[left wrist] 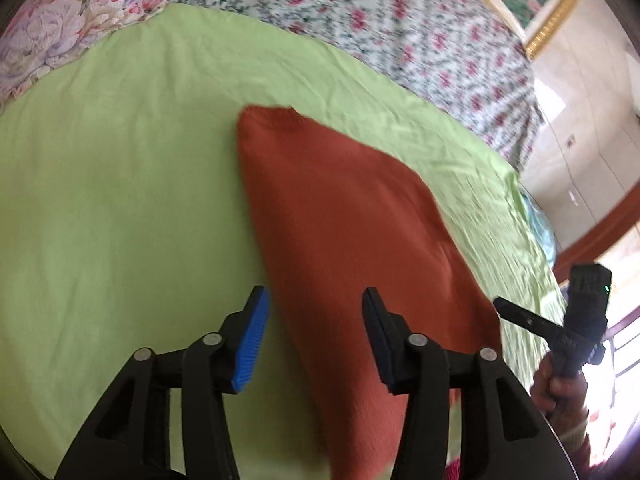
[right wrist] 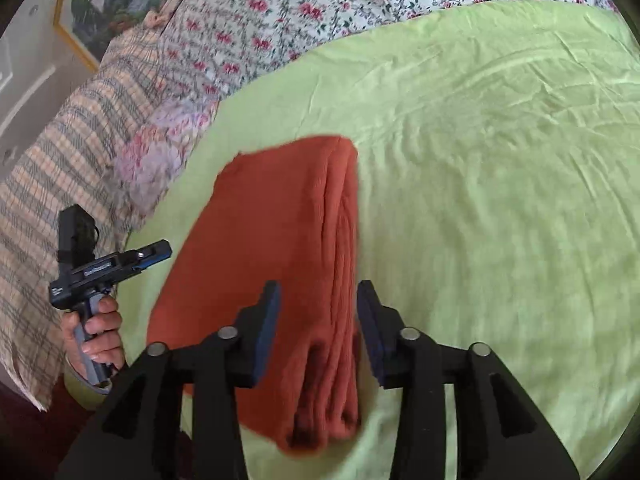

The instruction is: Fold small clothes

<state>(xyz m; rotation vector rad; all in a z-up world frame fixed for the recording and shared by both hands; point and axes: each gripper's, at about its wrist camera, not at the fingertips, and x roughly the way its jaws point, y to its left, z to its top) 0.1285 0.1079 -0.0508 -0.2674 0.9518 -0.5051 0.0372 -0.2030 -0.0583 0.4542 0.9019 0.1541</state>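
Folded orange garment (right wrist: pixel 280 264) lies mid-frame on the green sheet (right wrist: pixel 480 200); left gripper (left wrist: pixel 316 332) and right gripper (right wrist: pixel 318 328) hover above, jaws apart, gripping nothing.

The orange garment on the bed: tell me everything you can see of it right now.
The orange garment is rust-coloured, of a ribbed knit by its look, and folded into a long, roughly rectangular bundle. Stacked layers show along its right edge in the right wrist view. It lies flat on the light green sheet. The left gripper and the right gripper are both open above its near end; nothing grips it.
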